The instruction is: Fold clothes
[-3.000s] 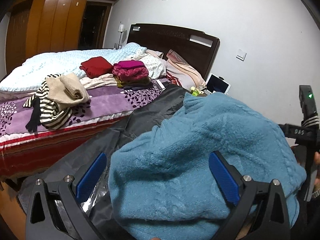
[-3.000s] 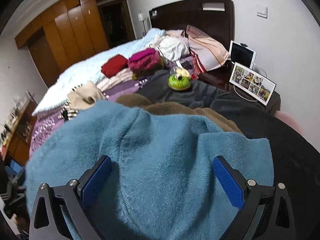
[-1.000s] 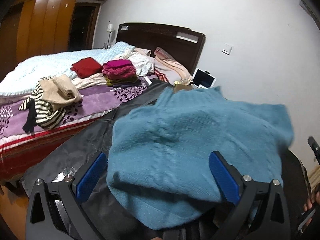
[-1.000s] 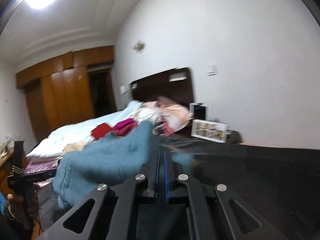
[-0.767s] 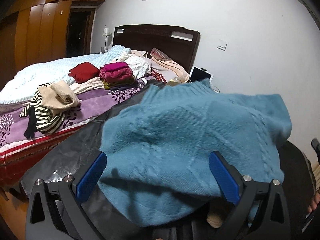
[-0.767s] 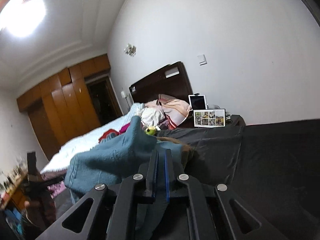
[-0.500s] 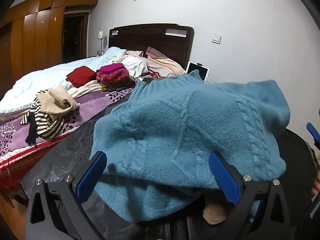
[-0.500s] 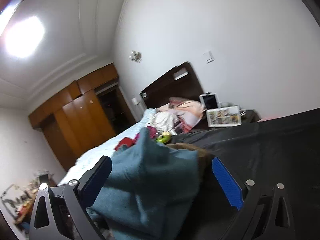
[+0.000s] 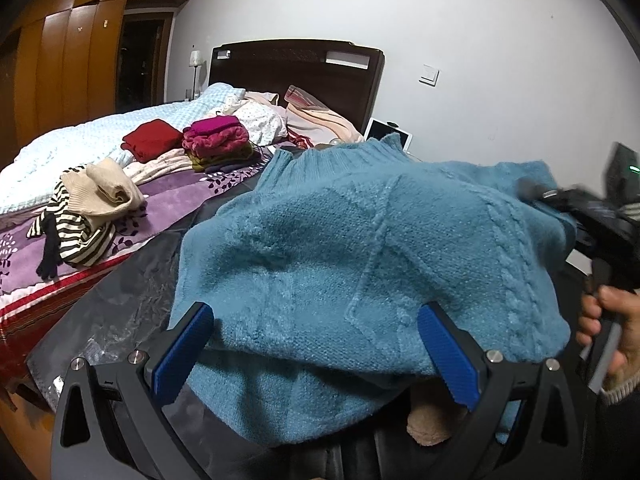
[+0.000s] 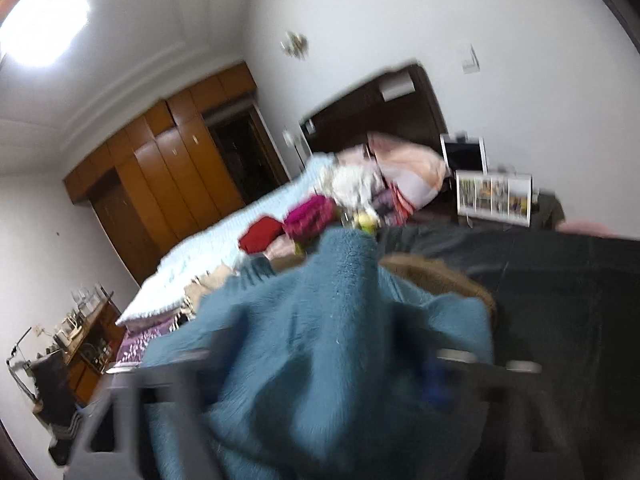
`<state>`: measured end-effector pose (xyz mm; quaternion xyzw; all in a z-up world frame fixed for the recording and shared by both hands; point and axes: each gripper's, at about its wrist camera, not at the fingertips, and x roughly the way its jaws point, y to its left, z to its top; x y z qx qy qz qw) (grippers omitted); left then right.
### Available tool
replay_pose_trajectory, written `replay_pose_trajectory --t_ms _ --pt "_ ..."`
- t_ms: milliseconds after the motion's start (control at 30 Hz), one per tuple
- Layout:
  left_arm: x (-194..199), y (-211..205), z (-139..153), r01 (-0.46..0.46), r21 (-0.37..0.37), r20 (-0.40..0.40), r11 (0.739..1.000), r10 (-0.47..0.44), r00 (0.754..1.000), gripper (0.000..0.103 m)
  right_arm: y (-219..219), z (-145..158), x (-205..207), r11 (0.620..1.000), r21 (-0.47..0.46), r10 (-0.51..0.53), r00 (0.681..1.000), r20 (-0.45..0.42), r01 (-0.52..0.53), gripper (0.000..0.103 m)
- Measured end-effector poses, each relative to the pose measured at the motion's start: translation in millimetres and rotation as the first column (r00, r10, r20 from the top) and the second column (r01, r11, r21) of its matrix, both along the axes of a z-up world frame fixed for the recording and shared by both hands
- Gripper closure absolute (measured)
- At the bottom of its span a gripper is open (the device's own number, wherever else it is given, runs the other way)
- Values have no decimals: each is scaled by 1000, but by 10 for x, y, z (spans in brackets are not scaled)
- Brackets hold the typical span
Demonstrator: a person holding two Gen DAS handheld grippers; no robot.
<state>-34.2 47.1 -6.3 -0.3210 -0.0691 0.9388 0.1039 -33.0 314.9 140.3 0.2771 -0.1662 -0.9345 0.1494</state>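
A teal knitted sweater (image 9: 360, 256) lies heaped on a dark sheet (image 9: 120, 304) spread over a surface beside the bed (image 9: 168, 204), its ribbed collar toward the headboard (image 9: 296, 68) and a cable pattern running down its right side. The left gripper (image 9: 316, 344) sits low in front of it, jaws spread wide, the blue pads (image 9: 182, 352) on either side of the near hem and not pressing the wool; the sweater's edge droops between them. A bit of beige fabric (image 9: 432, 428) peeks out under the hem.

At the right edge of the left wrist view a hand (image 9: 612, 332) grasps the handle of the other tool, which reaches in at the sweater's far right corner. The right gripper (image 10: 320, 372) is badly smeared in its own view (only a blurred blue pad and grey frame show through), and its jaws have just been closing, with a ridge of teal wool rising between them; whether the pads already pinch the cloth I cannot tell.

On the bed beyond lie a folded red garment (image 9: 152, 138), a magenta stack (image 9: 216, 136), and a loose striped and cream pile (image 9: 88, 208). A tablet (image 9: 386, 136) leans by the headboard.
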Motion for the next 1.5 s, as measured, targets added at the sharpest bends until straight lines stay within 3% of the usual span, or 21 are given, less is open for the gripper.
replay_pose_trajectory --t_ms 67,133,233,367,533,733,900,1133,1333,1500 --pt "-10 -29 -6 11 17 10 1000 -11 1000 1 -44 -91 -62 1000 27 12 1000 26 -13 80" --pt "-13 -84 -12 18 38 17 999 -18 1000 1 -50 -74 93 996 87 -14 1000 -22 16 88" --pt "-11 -150 -19 20 70 35 997 -23 999 1 -20 23 392 983 163 -67 992 -108 84 92" --pt "66 -208 43 27 95 30 995 -30 999 1 21 195 887 936 277 -153 959 -238 218 92" --pt "212 -259 173 46 86 -4 995 -45 999 0 247 178 1476 899 296 -238 928 -288 322 92" --pt "156 -317 357 18 39 -55 999 -16 998 0 493 -189 2078 880 299 -315 925 -215 369 92" --pt "-118 -164 502 28 -26 -84 999 -30 996 0 581 -397 2342 893 274 -317 932 -177 356 92" --pt "-460 105 418 59 -137 -27 989 -64 998 1 624 -460 2379 914 260 -278 947 -164 313 92" --pt "-760 261 501 145 -234 -44 961 -159 986 1 622 -514 2377 928 250 -248 959 -140 277 91" --pt "-897 365 332 175 -243 8 954 -179 984 1 726 -554 2345 957 168 -220 968 -119 238 84"
